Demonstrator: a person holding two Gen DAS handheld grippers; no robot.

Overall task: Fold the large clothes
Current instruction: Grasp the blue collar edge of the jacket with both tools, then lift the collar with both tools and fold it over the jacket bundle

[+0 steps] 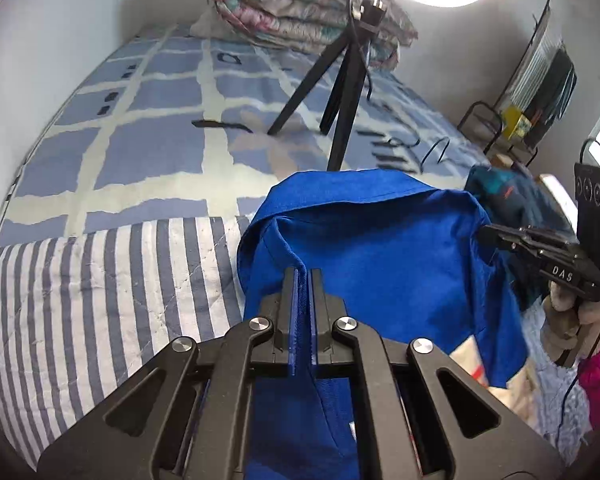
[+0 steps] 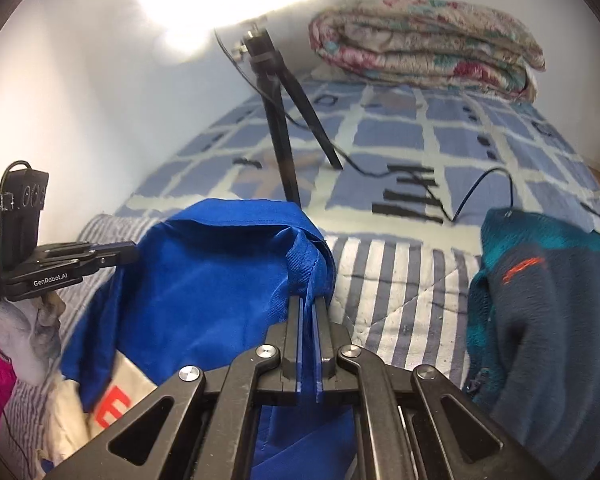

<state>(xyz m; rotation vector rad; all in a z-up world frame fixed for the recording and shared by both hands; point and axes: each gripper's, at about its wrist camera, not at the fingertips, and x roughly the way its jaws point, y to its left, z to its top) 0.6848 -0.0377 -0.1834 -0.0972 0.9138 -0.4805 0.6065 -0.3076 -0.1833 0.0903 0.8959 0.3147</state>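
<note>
A bright blue garment (image 1: 372, 240) is lifted off the bed between both grippers, its top edge sagging between them. My left gripper (image 1: 304, 276) is shut on a fold of the blue cloth at its left side. In the right wrist view my right gripper (image 2: 310, 304) is shut on the blue garment (image 2: 204, 276) at its right corner. Each view shows the other gripper from the side: the right gripper (image 1: 488, 236) pinches the far edge, and the left gripper (image 2: 130, 254) does the same. A gloved hand (image 2: 24, 340) holds the left one.
A black tripod (image 1: 340, 92) stands mid-bed on the blue checked sheet (image 1: 148, 120), cable trailing. A rolled floral quilt (image 2: 424, 44) lies at the head. A dark teal fleece (image 2: 540, 312) lies right. A striped quilt (image 1: 100, 280) covers the near bed. White clothing with red print (image 2: 112, 396) lies underneath.
</note>
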